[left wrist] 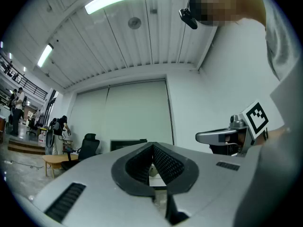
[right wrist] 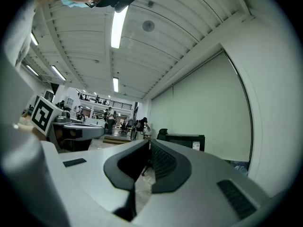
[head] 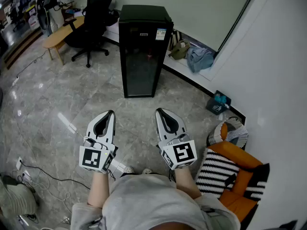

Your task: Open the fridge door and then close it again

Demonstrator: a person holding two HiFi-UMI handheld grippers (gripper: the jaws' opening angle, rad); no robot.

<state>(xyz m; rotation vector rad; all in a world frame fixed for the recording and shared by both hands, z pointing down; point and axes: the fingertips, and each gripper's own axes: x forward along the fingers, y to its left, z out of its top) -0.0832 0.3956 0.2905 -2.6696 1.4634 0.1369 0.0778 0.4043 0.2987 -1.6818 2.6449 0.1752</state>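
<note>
Approach: left tongs [head: 109,113] and right tongs [head: 160,111], both pinched together, empty, well short of the closed black fridge [head: 144,14]; part one pair before reaching its door [head: 139,66].

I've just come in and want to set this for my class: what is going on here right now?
A person stands on the stone floor holding a gripper in each hand, facing a small black fridge a little way ahead by the wall. The left gripper and the right gripper are both shut and empty, held side by side in the air, touching nothing. The fridge door looks closed, and neither gripper is near it.
</note>
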